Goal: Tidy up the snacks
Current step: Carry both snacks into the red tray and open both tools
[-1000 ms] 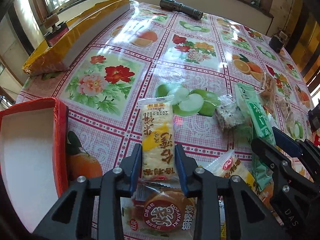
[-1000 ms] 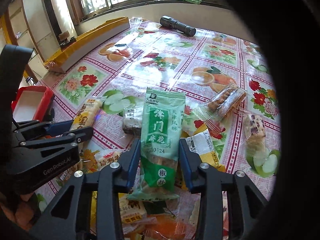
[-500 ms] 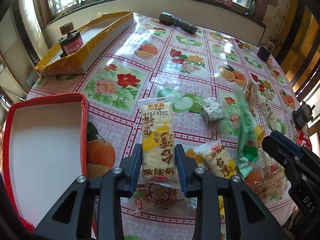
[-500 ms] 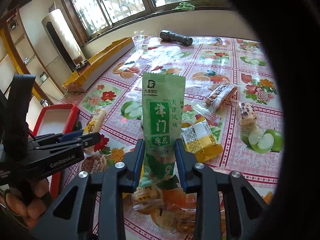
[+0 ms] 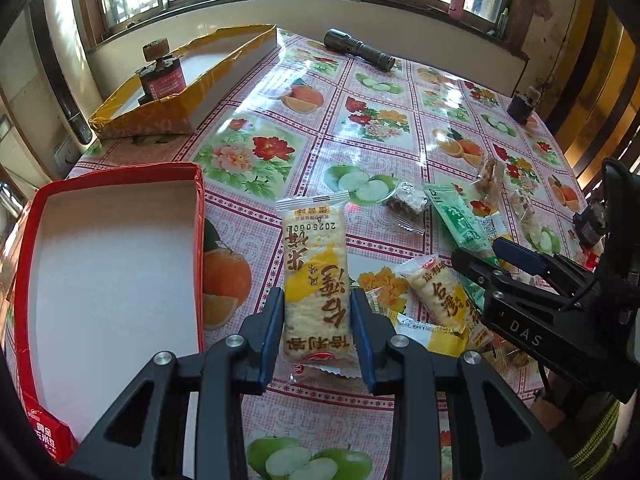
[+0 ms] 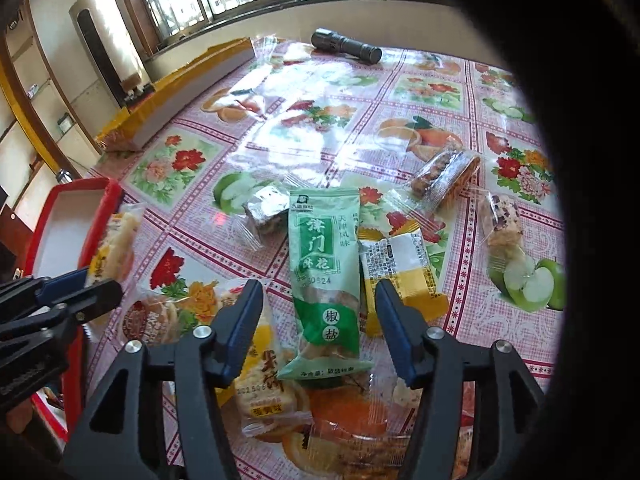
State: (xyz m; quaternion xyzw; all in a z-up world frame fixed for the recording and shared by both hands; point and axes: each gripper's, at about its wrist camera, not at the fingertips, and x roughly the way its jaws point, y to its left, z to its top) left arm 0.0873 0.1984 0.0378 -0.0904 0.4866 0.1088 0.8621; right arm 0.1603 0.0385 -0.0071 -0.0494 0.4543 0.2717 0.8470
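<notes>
Left wrist view: left gripper (image 5: 318,330) clamped on a yellow-and-white rice cracker pack (image 5: 315,286), held clear above the desk (image 5: 280,92); red box (image 5: 112,264) just to its left, white inside, nothing in it; second cracker pack (image 5: 436,296) lies near the right gripper (image 5: 478,256); flashlight (image 5: 358,49) at the far edge; yellow box (image 5: 188,80) far left with a red tin (image 5: 162,76) in it.

Right wrist view: right gripper (image 6: 318,330) jaws have just been opening, now wide; green pack (image 6: 322,280) lies between them on the snack pile, pads clear of it; yellow pack (image 6: 400,272) touching its right side; nut bar (image 6: 446,176) and nougat (image 6: 504,216) further right; left gripper (image 6: 86,286) at the left edge by the red box (image 6: 76,216).
</notes>
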